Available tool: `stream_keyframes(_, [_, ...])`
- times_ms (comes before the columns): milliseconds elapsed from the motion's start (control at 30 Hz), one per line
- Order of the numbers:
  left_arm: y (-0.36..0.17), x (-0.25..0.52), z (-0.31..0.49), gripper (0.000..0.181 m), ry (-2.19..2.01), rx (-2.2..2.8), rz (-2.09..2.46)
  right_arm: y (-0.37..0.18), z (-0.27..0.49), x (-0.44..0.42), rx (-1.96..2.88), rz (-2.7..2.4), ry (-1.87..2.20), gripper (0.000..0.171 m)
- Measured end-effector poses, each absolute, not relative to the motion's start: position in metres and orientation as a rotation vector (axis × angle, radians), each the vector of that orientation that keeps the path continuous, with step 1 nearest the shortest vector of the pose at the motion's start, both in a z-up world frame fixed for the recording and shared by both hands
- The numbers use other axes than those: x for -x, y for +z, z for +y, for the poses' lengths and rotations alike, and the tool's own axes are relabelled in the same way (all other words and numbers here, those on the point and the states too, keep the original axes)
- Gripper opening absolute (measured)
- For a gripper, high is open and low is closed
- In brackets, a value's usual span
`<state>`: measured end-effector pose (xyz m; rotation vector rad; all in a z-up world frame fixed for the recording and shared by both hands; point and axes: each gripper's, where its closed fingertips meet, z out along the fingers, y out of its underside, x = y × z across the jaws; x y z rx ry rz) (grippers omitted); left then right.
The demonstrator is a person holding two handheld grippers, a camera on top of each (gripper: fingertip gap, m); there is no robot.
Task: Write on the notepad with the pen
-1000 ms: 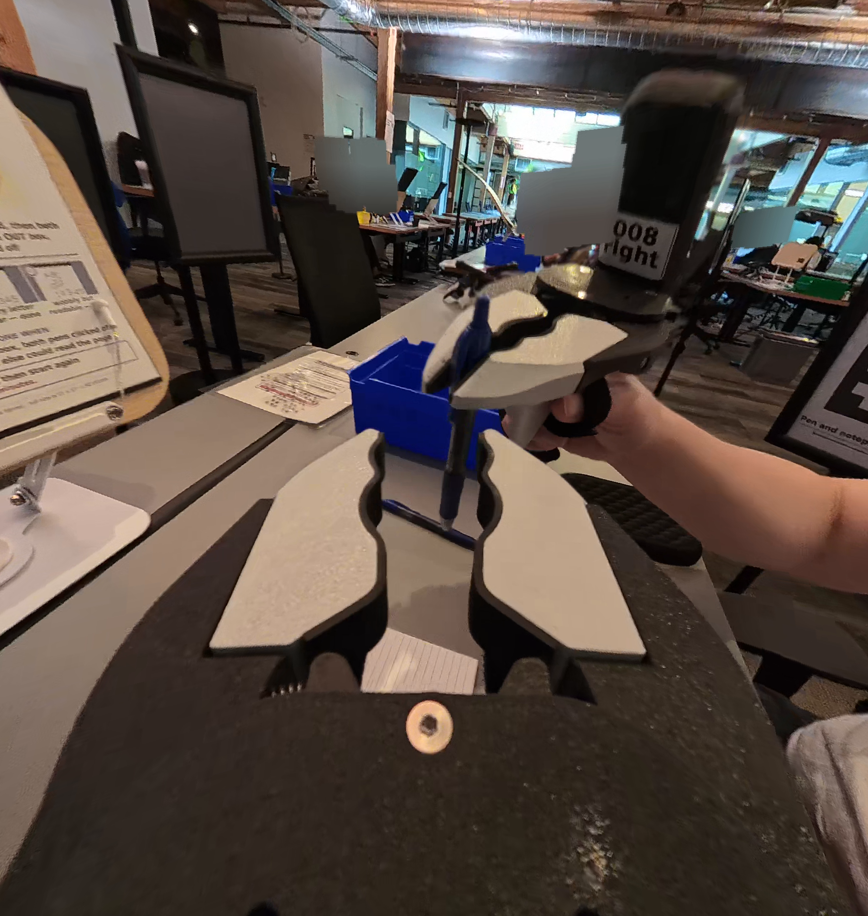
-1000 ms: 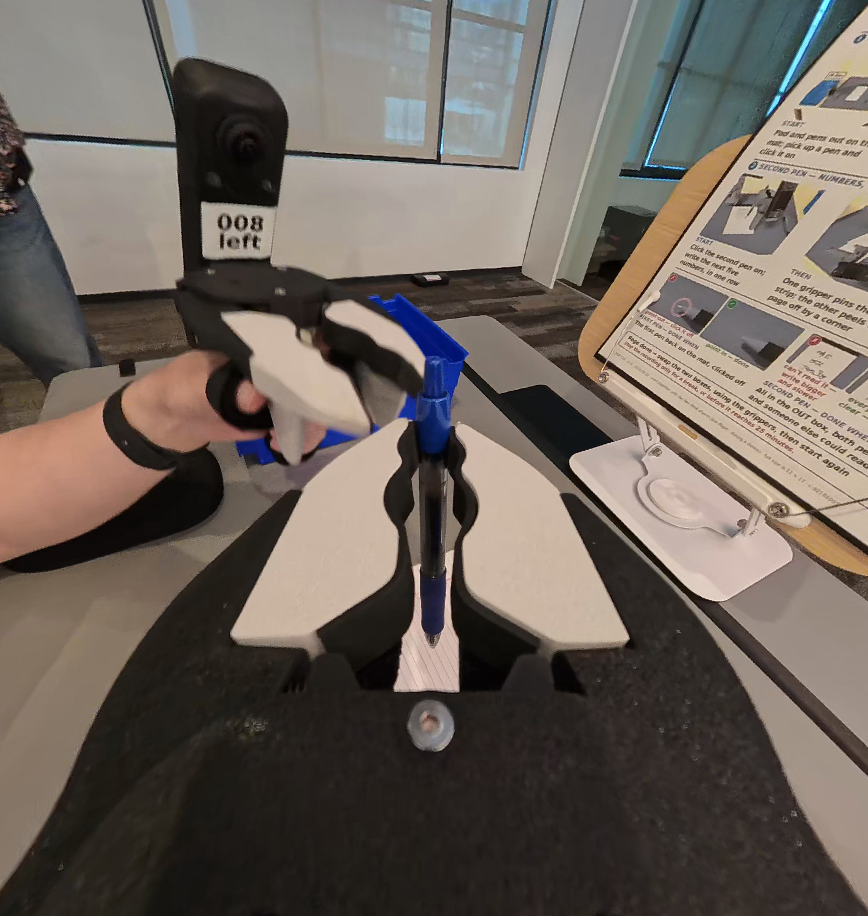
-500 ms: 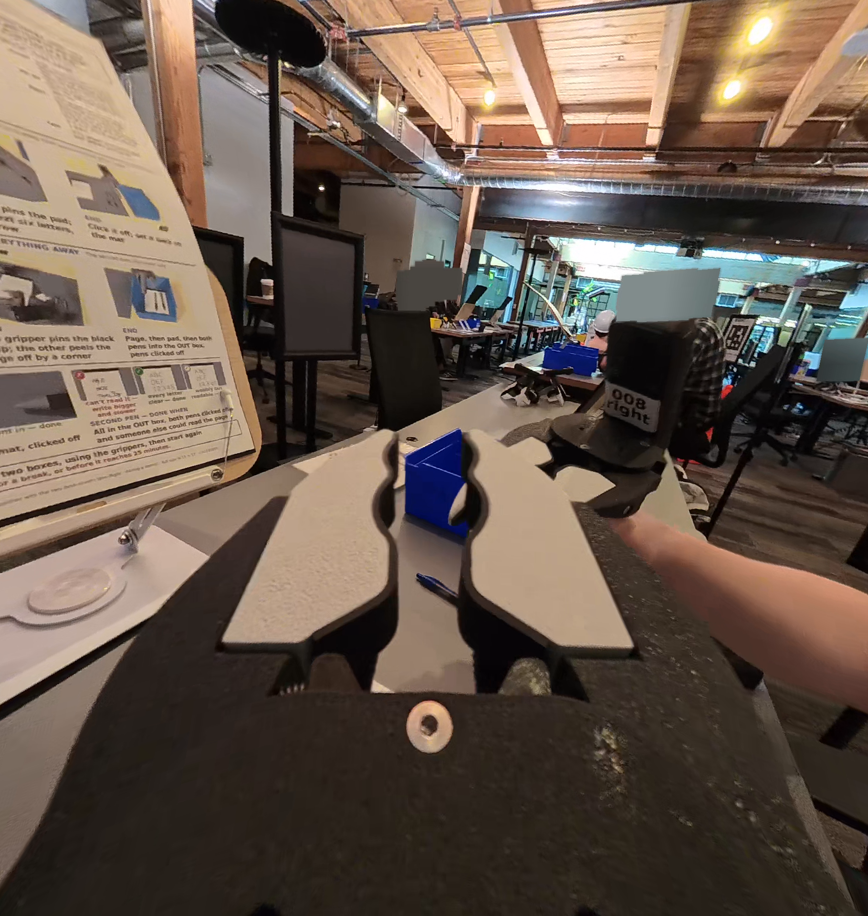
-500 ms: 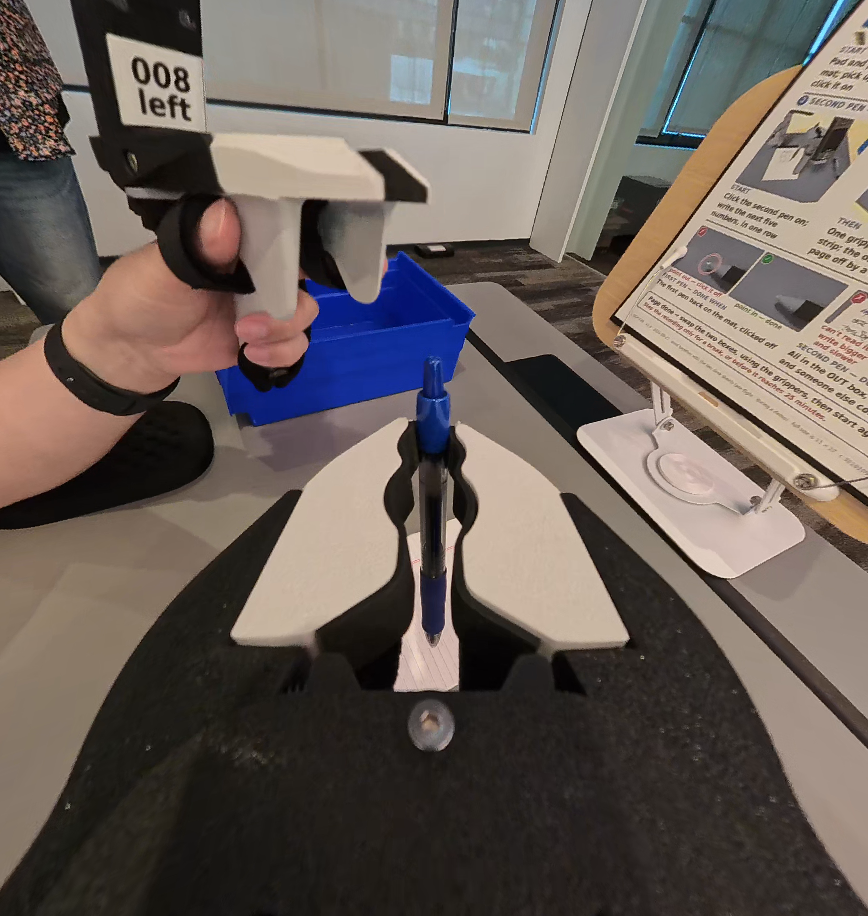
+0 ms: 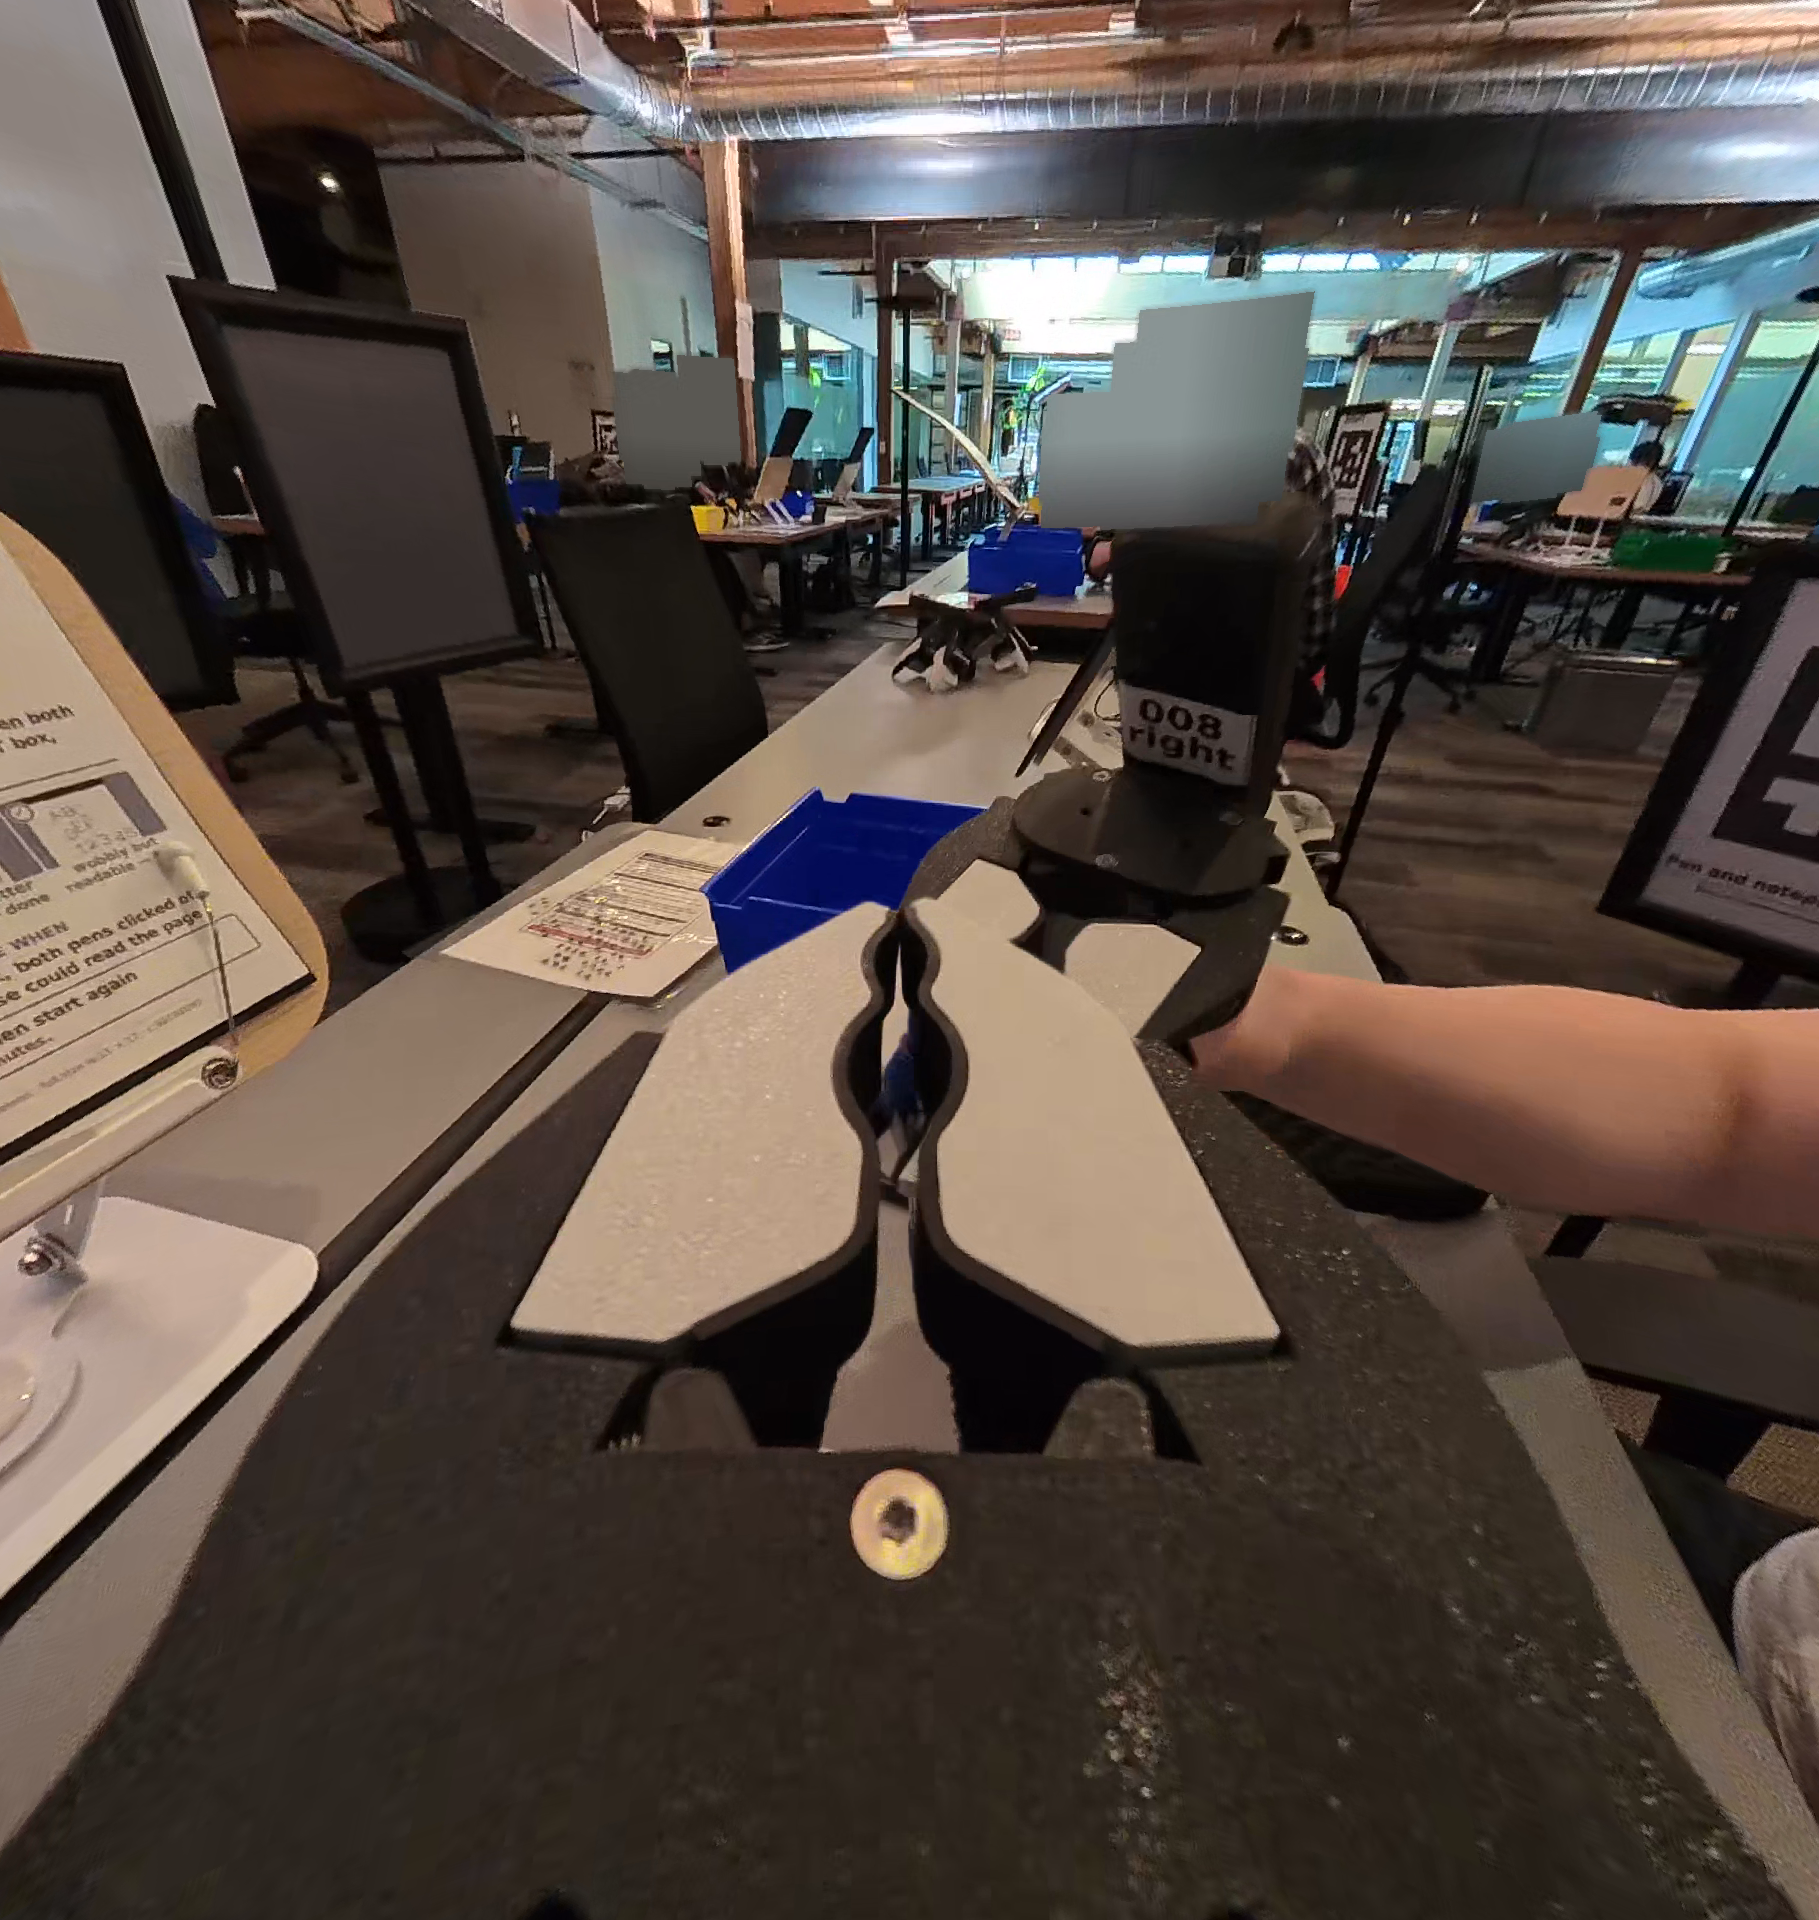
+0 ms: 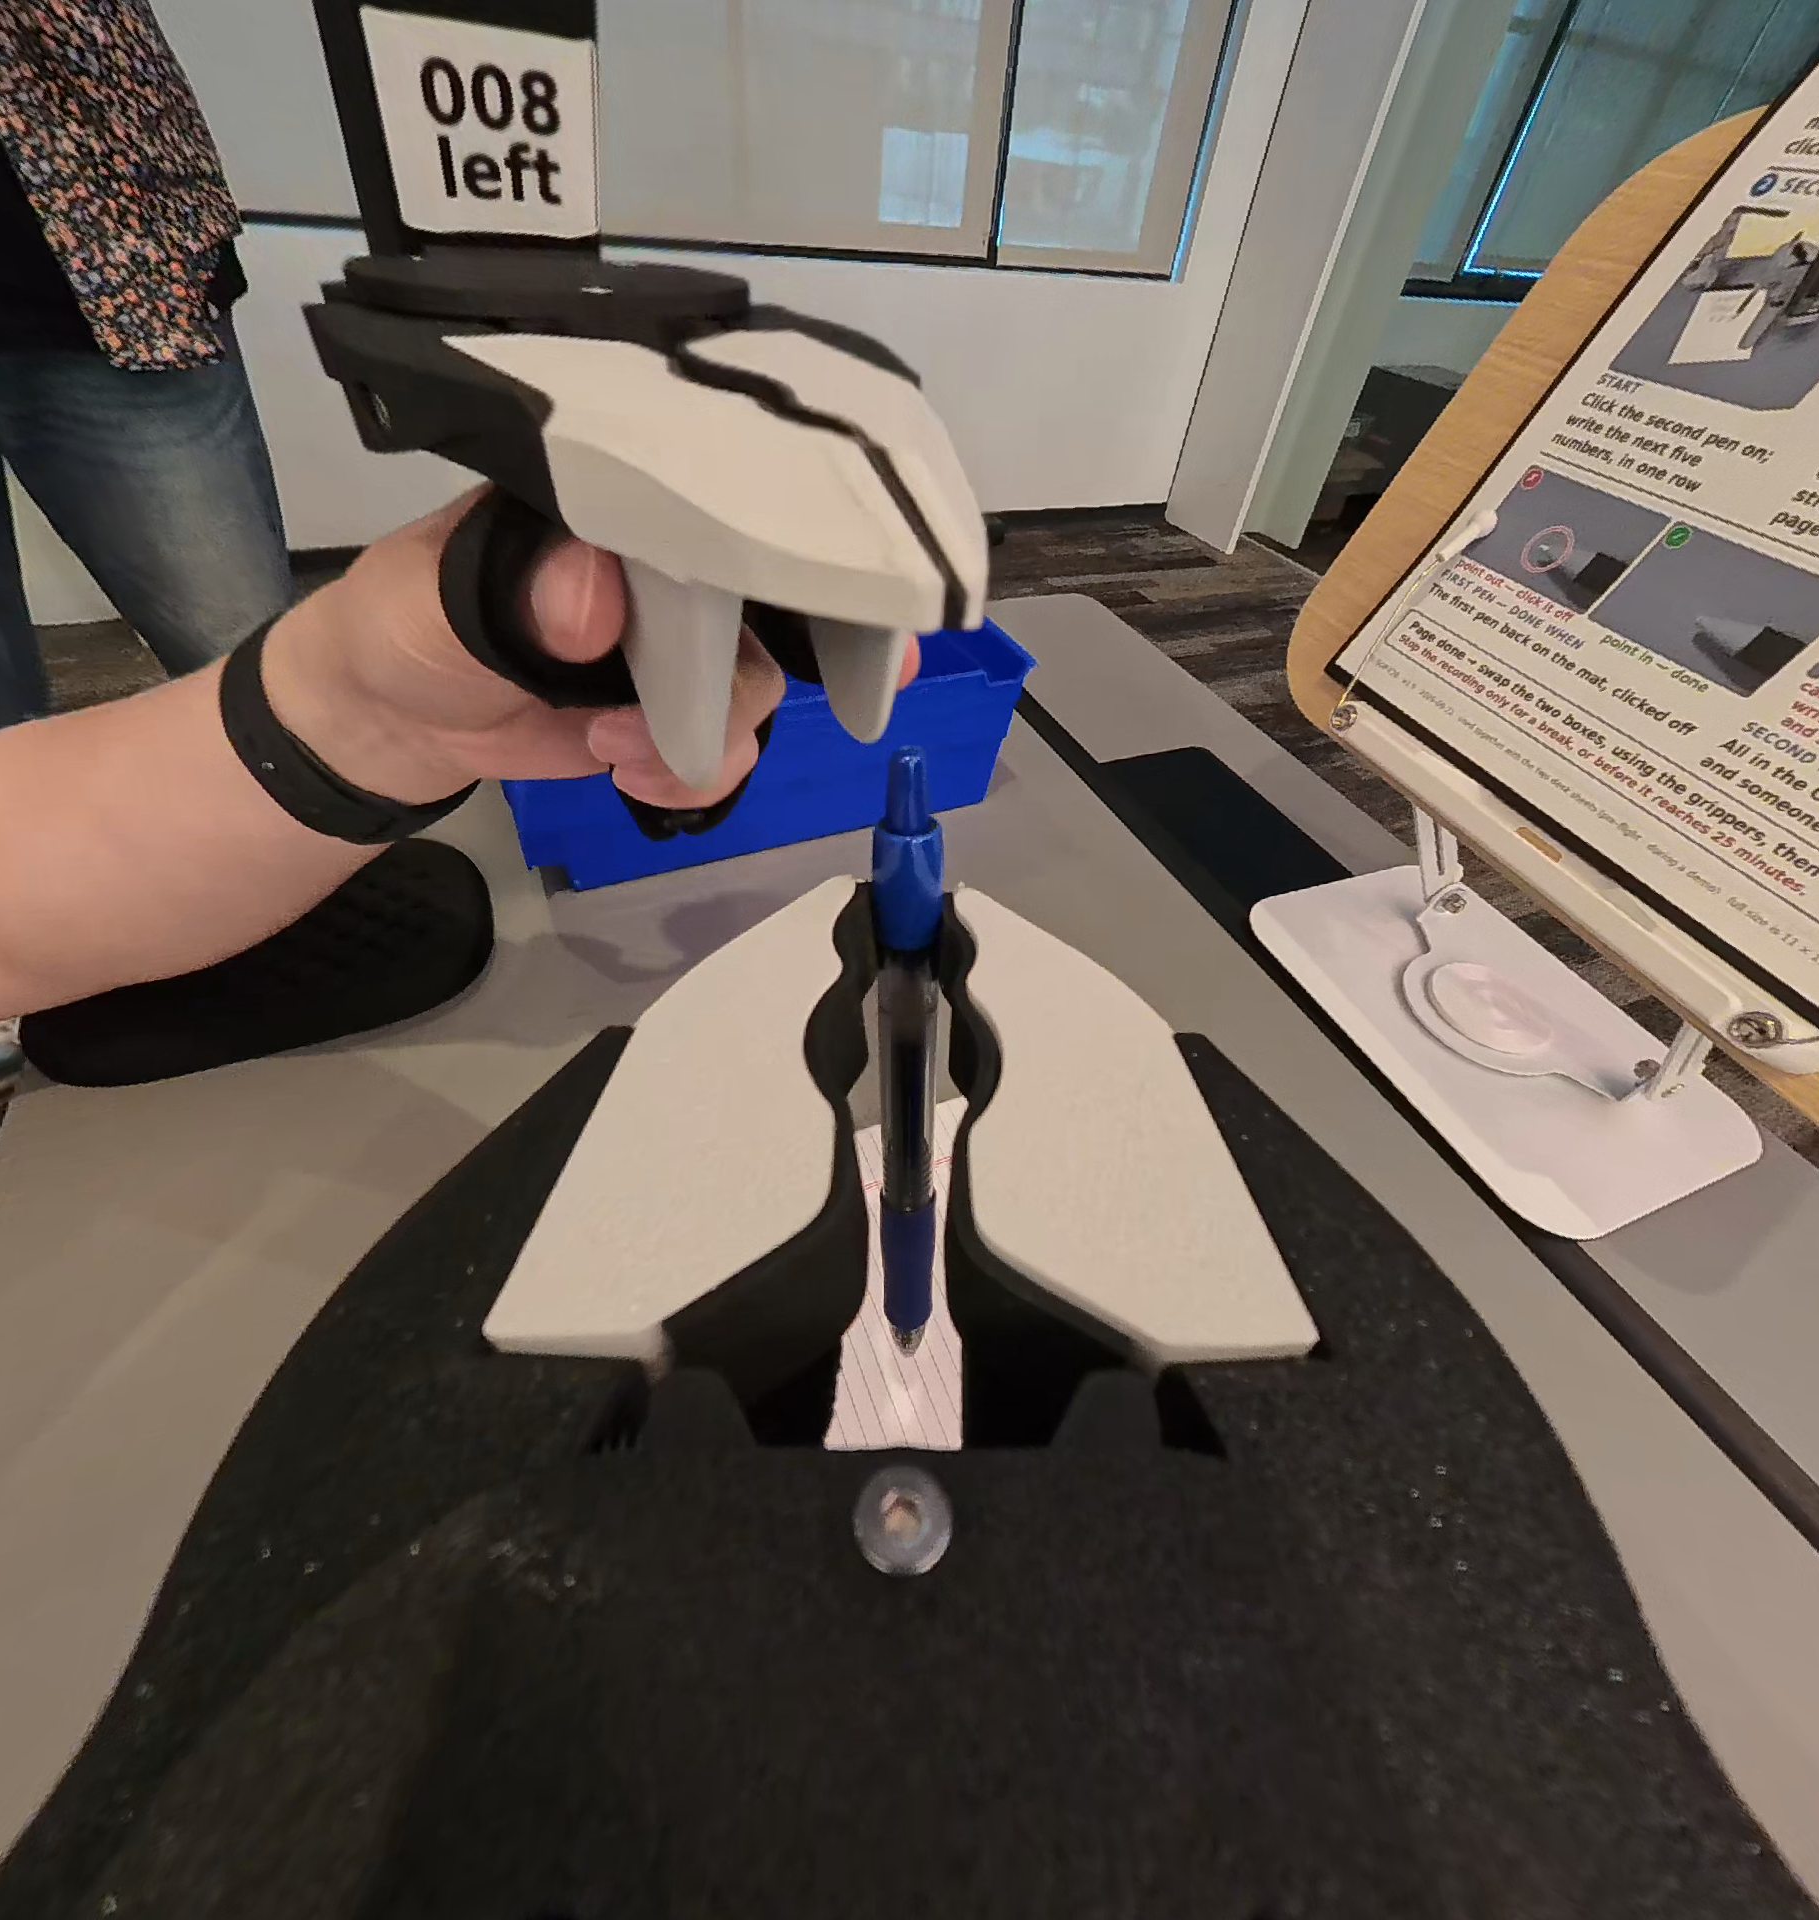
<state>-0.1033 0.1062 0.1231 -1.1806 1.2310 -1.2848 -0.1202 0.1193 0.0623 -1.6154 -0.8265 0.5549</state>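
Observation:
My right gripper [image 6: 905,894] is shut on a blue pen [image 6: 905,1091] and holds it upright, tip down just over the lined notepad page [image 6: 920,1397] seen between its fingers. My left gripper [image 6: 952,613] hovers just above the pen's top button, fingers closed together and empty. In the left wrist view my left gripper [image 5: 900,920] has its fingertips meeting, and a bit of the pen [image 5: 897,1086] shows through the gap below. The right gripper [image 5: 1081,935] sits just beyond. Most of the notepad is hidden under the gripper bodies.
A blue bin [image 6: 811,769] stands behind the pen on the grey table [image 6: 209,1195]. An instruction board on a white stand [image 6: 1507,1091] is at the right. A black pad [image 6: 292,966] lies at the left. A person [image 6: 105,416] stands at the back left. The left gripper's tips are roughly 6 cm from the right gripper's.
My left gripper, raised and open half a second ago, has come back down over the pen's top and closed. The right gripper keeps the pen upright in the same place.

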Motion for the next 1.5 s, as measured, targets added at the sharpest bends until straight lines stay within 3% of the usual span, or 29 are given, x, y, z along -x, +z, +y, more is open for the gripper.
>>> stream_keyframes(1500, [0.117, 0.079, 0.087, 0.001, -1.438, 1.164, 1.28, 0.085, 0.106, 0.109, 1.507, -0.788, 0.592, 0.01])
